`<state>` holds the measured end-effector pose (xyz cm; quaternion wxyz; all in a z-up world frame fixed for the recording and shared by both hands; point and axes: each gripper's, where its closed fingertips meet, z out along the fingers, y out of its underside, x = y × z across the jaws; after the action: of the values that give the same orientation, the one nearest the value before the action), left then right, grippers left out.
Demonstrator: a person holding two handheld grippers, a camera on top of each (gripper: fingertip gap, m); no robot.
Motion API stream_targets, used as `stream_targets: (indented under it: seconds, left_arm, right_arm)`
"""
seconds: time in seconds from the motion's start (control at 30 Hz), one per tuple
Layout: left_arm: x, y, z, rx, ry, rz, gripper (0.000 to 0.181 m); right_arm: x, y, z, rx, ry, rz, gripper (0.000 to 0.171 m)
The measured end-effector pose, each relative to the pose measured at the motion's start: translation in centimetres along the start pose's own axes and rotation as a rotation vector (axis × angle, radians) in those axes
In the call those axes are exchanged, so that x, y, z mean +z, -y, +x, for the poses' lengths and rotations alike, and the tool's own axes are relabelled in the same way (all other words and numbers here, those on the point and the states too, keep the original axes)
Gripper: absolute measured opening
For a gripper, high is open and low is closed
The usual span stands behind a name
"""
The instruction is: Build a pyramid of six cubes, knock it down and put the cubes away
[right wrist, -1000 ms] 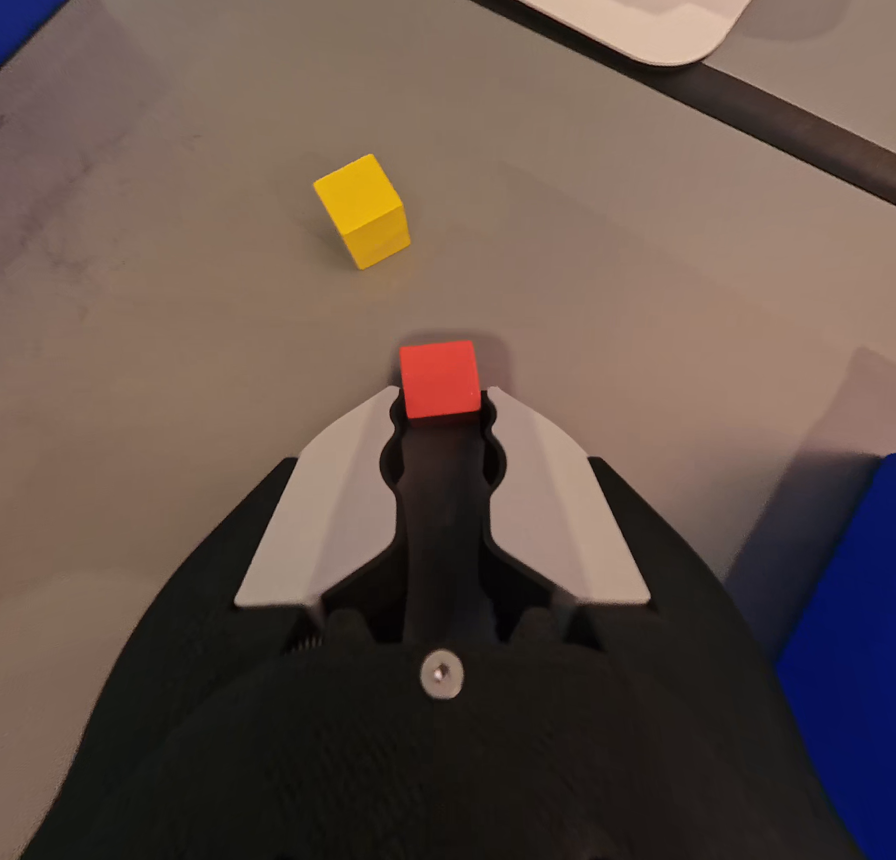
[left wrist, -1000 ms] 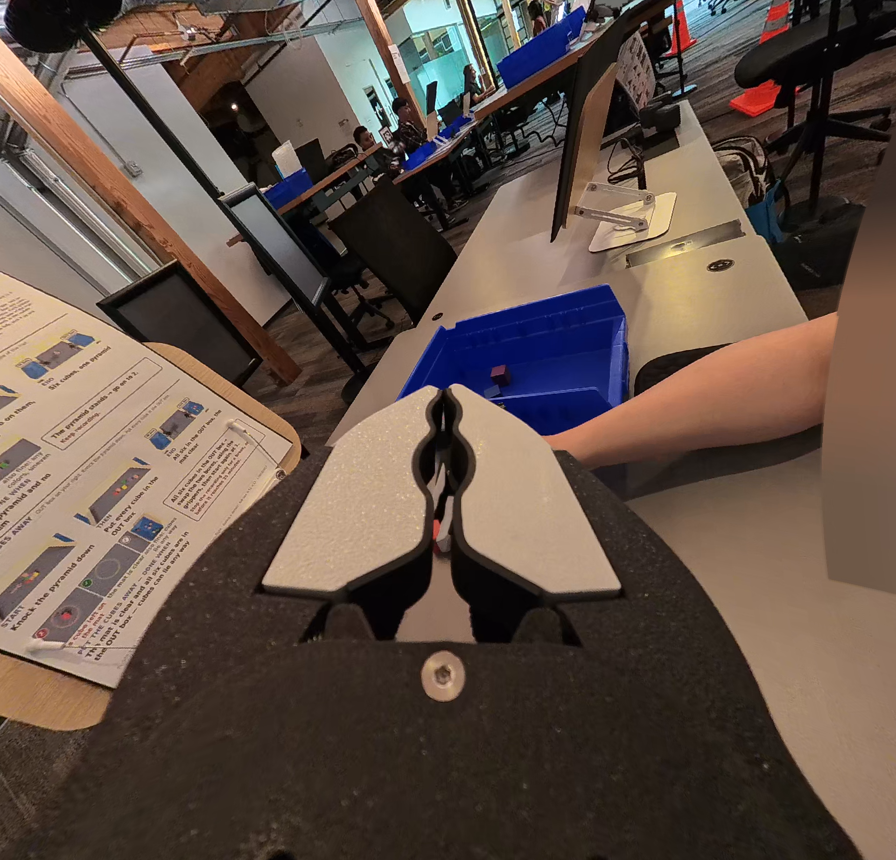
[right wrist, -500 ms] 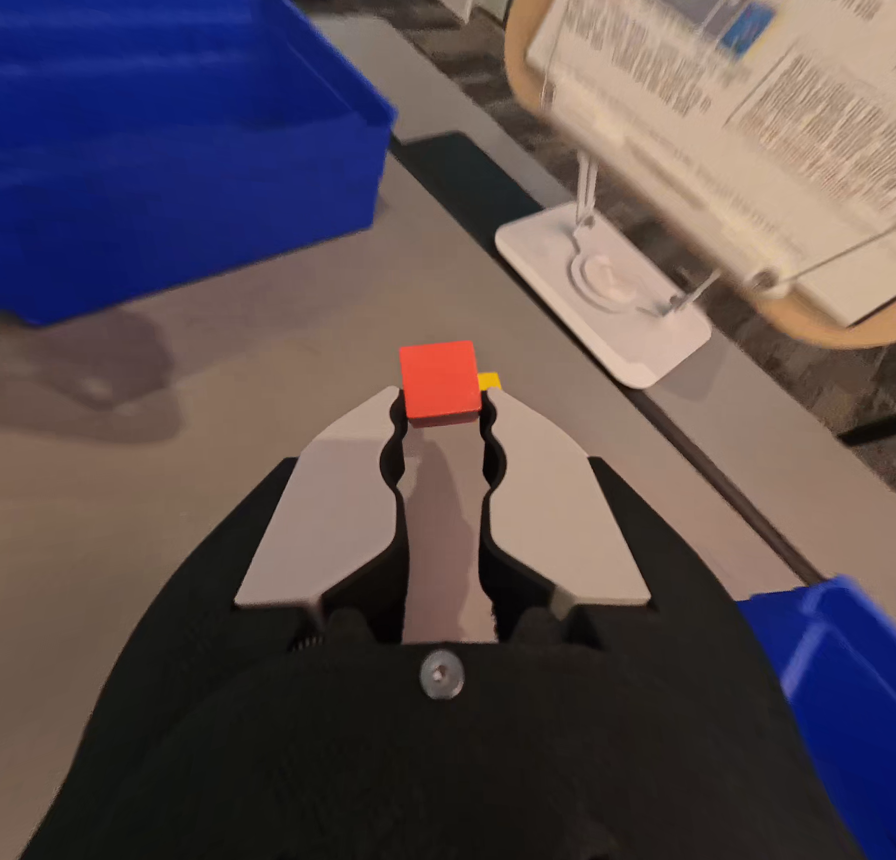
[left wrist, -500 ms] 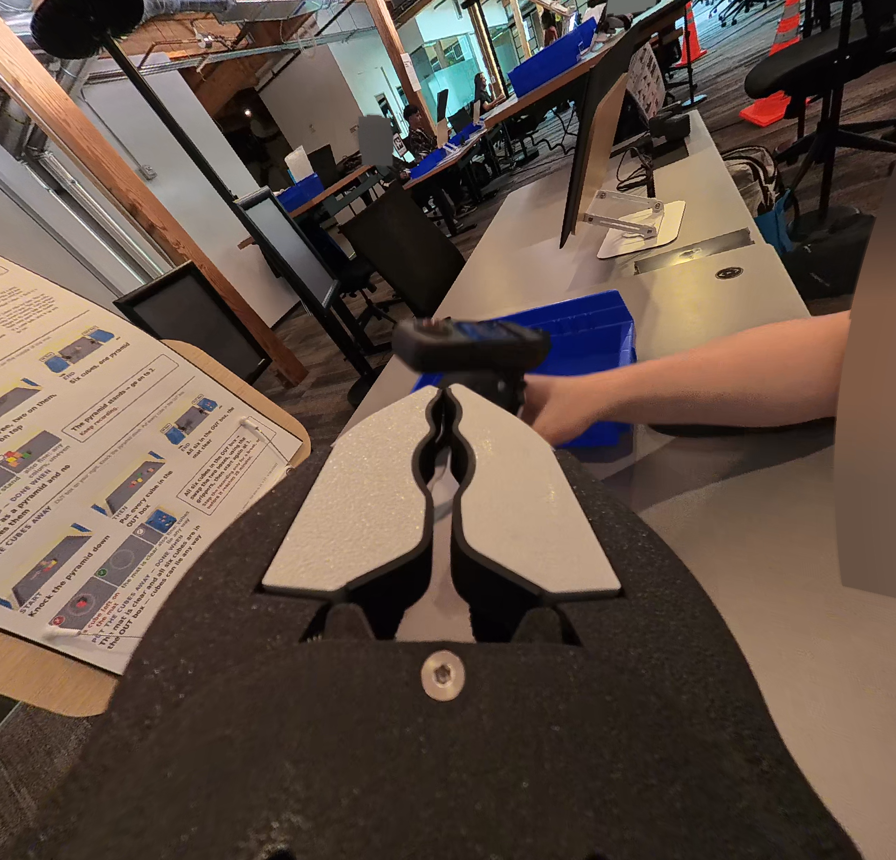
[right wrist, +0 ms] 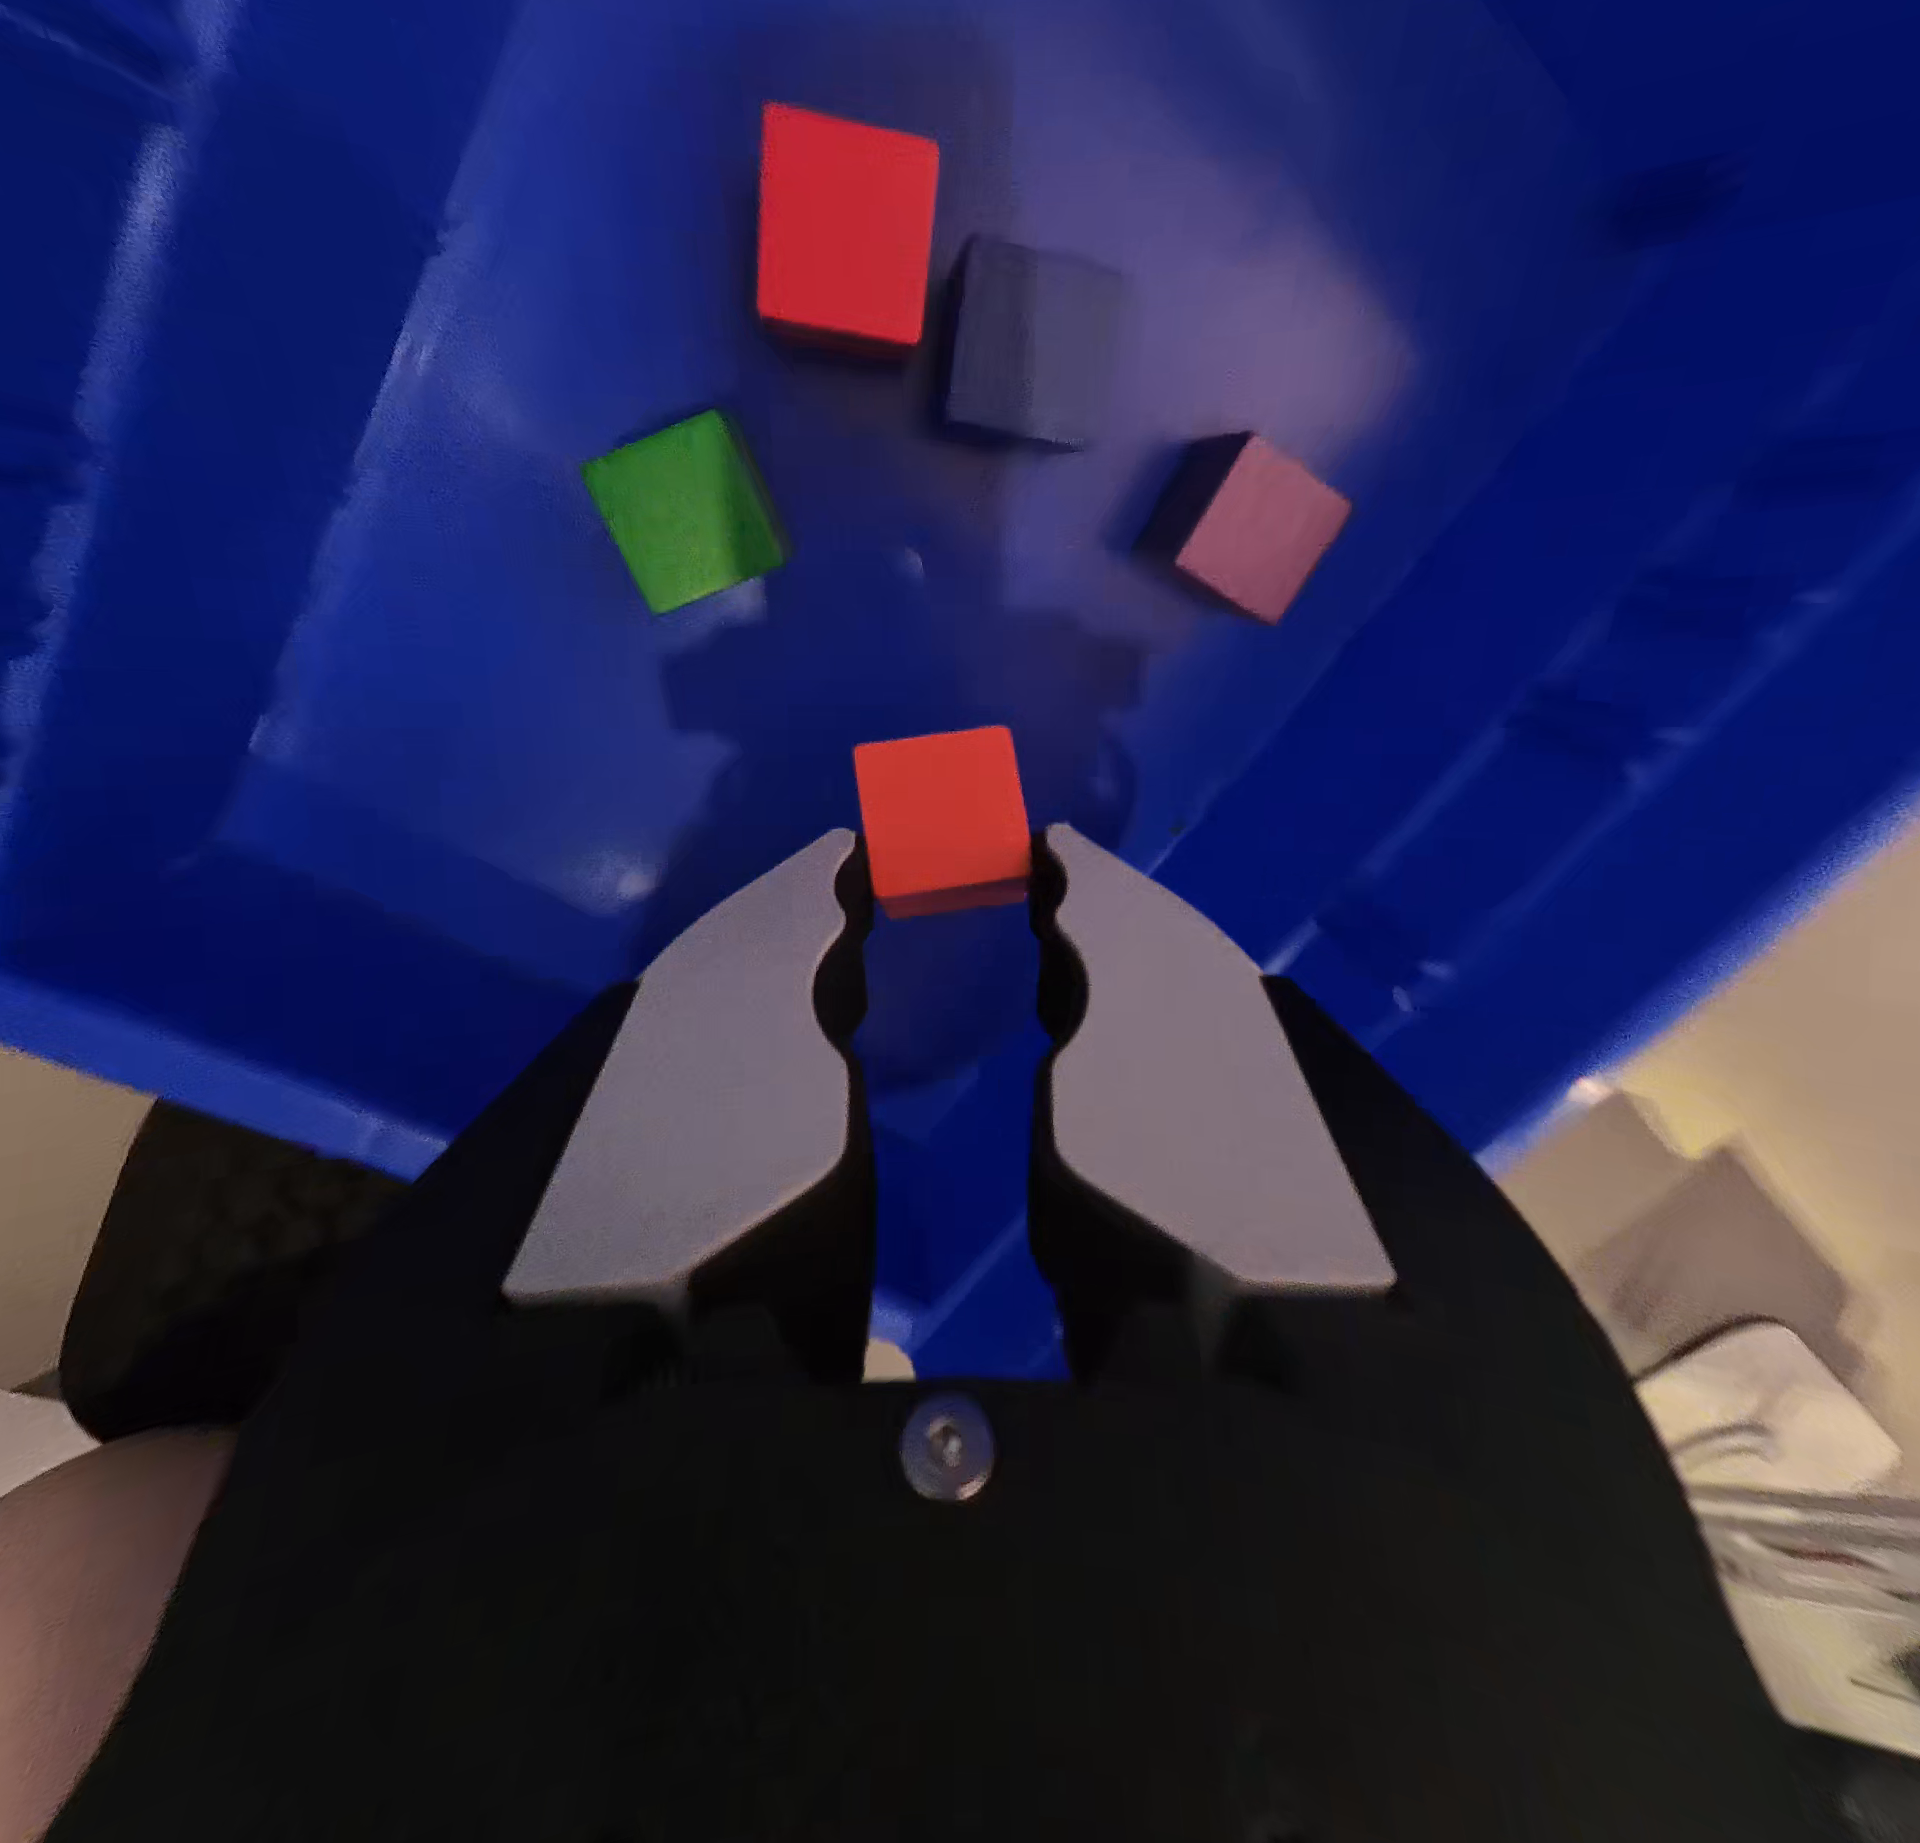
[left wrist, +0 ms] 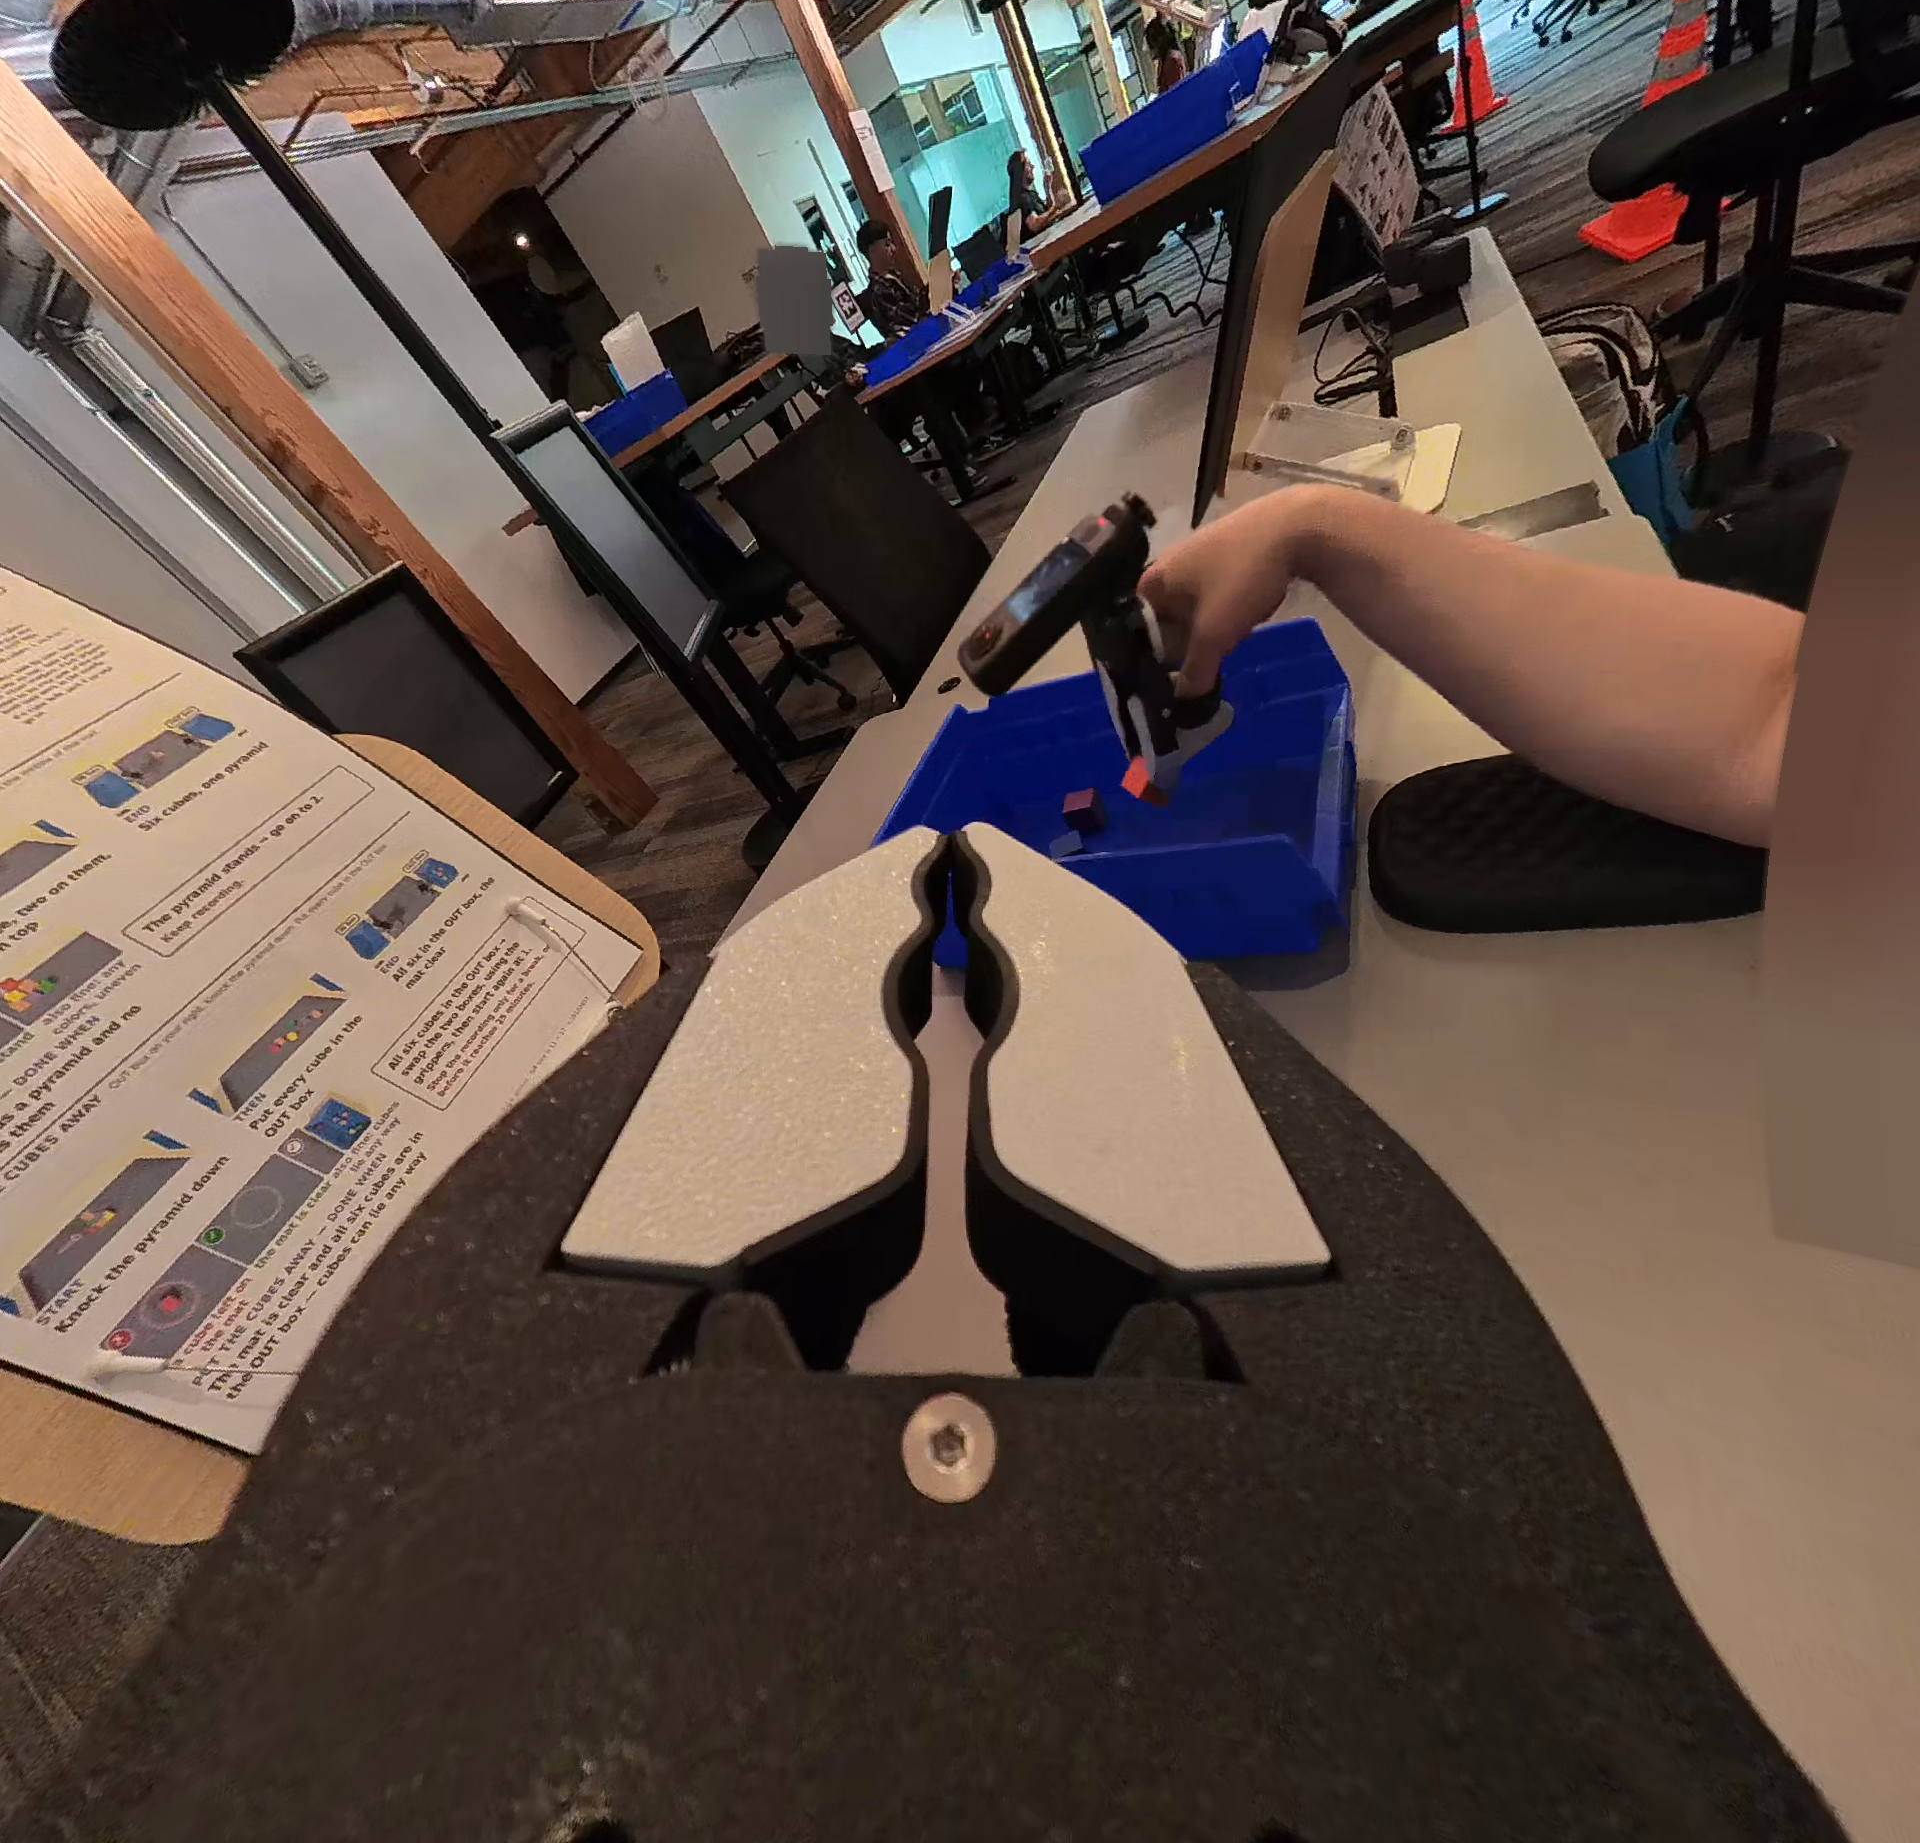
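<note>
Swinging over from the bench, my right tool point(right wrist: 951, 843) is now hanging above the blue bin point(right wrist: 312, 858), where half a second ago it was crossing open bench. Its fingertips are clamping the orange-red cube point(right wrist: 940, 817) by two side faces. My left tool point(left wrist: 951, 848) is idling nearer me with its jaws pressed together and nothing between them. Below the carried cube, a green cube point(right wrist: 681, 510), a pink cube point(right wrist: 1262, 526), a dark grey-blue cube point(right wrist: 1029, 344) and a red cube point(right wrist: 844, 224) are lying on the bin floor. If I am letting go from this height, the cube could bounce off those four or jump the wall; lowering first looks safer.
</note>
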<state>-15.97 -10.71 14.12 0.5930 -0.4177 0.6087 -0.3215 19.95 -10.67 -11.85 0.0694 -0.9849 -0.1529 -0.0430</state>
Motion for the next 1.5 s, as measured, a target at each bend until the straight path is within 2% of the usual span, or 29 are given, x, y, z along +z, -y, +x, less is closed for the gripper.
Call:
stream_targets:
  seconds: [0.2,0.57,0.73,0.87,0.97,1.07,1.17,1.23,1.3,1.33,1.4,1.5]
  left_arm:
    - [0.5,-0.5,0.2,-0.002,-0.011,-0.017,0.0]
    - [0.9,-0.8,0.5,0.003,-0.02,-0.035,0.0]
    - [0.8,-0.7,0.5,0.003,-0.02,-0.034,0.0]
    - [0.7,-0.7,0.5,0.005,-0.02,-0.034,0.0]
    - [0.6,-0.6,0.4,0.008,-0.016,-0.032,0.0]
    - [0.3,-0.4,0.1,0.011,-0.005,-0.029,0.0]
    - [-0.2,-0.2,-0.3,0.012,0.014,-0.022,0.0]
    - [-0.5,-0.1,-0.6,0.008,0.026,-0.014,0.0]
    - [-0.8,0.0,-1.0,0.005,0.04,-0.009,0.0]
    - [-1.0,0.1,-1.2,0.005,0.048,-0.008,0.0]
    - [-1.4,0.2,-1.6,0.003,0.063,-0.001,0.0]
    - [-2.1,0.5,-2.2,0.001,0.087,0.013,0.0]
  right_arm:
    - [3.1,0.3,-0.4,-0.025,0.067,-0.059,0.031]
    - [3.2,2.6,-0.9,-0.043,0.117,0.064,0.031]
    - [3.5,2.3,-1.0,-0.036,0.132,0.056,0.032]
    - [2.3,2.8,-0.6,-0.005,0.13,0.114,0.04]
    - [-0.4,4.0,-0.4,0.005,0.082,0.201,0.04]
    - [-4.6,6.8,-1.0,-0.011,-0.038,0.338,0.042]
    - [-10.3,12.2,-3.7,-0.051,-0.161,0.613,0.051]
    - [-14.0,16.7,-8.7,-0.135,-0.121,0.878,0.055]
    - [-16.1,20.1,-15.1,-0.222,0.029,1.118,0.057]
    - [-16.0,21.3,-17.8,-0.237,0.107,1.187,0.057]
    - [-13.7,23.4,-21.1,-0.234,0.174,1.213,0.057]
    - [-8.0,26.1,-22.2,-0.244,0.113,1.145,0.057]
